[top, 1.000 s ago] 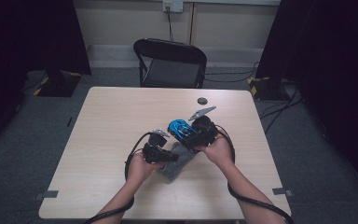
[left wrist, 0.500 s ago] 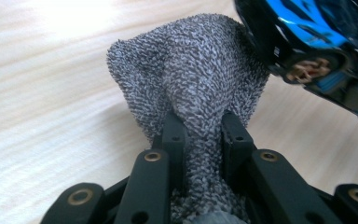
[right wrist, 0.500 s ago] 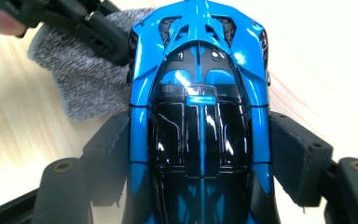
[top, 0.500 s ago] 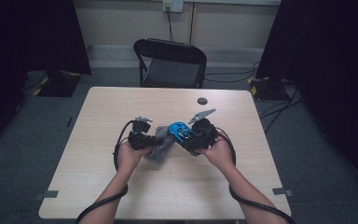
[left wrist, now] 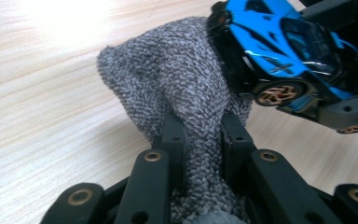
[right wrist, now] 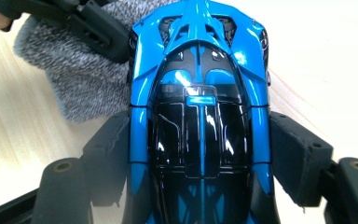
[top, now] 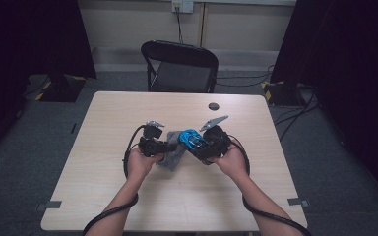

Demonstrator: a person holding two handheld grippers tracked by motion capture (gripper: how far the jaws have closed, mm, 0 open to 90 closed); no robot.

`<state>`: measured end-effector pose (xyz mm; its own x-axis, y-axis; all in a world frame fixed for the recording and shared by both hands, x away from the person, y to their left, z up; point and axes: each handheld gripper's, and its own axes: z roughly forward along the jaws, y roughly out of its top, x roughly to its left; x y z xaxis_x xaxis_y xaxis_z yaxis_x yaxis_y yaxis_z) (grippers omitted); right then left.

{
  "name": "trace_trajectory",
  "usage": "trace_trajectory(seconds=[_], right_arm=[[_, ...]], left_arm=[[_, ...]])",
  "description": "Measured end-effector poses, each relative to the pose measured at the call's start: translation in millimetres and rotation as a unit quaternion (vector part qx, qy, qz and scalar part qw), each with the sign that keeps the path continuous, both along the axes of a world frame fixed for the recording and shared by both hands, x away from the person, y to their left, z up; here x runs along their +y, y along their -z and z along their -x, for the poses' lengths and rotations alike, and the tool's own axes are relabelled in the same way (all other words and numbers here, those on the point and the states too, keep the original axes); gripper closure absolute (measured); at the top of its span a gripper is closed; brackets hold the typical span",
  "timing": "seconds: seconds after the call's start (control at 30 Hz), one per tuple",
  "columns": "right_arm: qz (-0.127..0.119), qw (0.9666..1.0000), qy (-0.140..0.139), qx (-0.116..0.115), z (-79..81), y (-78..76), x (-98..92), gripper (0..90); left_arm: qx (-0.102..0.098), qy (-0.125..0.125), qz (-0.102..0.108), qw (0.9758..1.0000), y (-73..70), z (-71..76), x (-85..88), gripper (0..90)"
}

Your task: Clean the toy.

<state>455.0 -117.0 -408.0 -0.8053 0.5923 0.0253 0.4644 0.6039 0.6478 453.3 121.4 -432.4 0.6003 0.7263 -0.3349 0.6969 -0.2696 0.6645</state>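
Here, the left gripper [left wrist: 200,140] is clamped on a fold of the grey knitted cloth [left wrist: 177,79], while the right gripper [right wrist: 200,154] grips the blue toy car [right wrist: 198,112] by its sides. The car's end touches the cloth, above the table [top: 103,196], nearer the person than the black disc [top: 213,106].

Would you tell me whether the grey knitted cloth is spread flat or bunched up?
Bunched: the grey knitted cloth rises in a fold pinched by the left gripper.
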Motion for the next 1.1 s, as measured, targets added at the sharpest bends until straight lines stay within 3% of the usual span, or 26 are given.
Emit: trace_trajectory(seconds=[0.23, 1.1], right_arm=[[-0.001, 1.0, 0.0, -0.001, -0.3, -1.0, 1.7, 28.8], [-0.005, 0.9999, 0.011, -0.002, -2.3, -5.9, 13.1, 28.8]], left_arm=[[-0.003, 0.013, -0.004, 0.9999, 0.0, 2.9, -7.9, 75.8], [0.012, 0.059, 0.025, 0.9979, 14.8, 22.1, -39.2, 75.8]])
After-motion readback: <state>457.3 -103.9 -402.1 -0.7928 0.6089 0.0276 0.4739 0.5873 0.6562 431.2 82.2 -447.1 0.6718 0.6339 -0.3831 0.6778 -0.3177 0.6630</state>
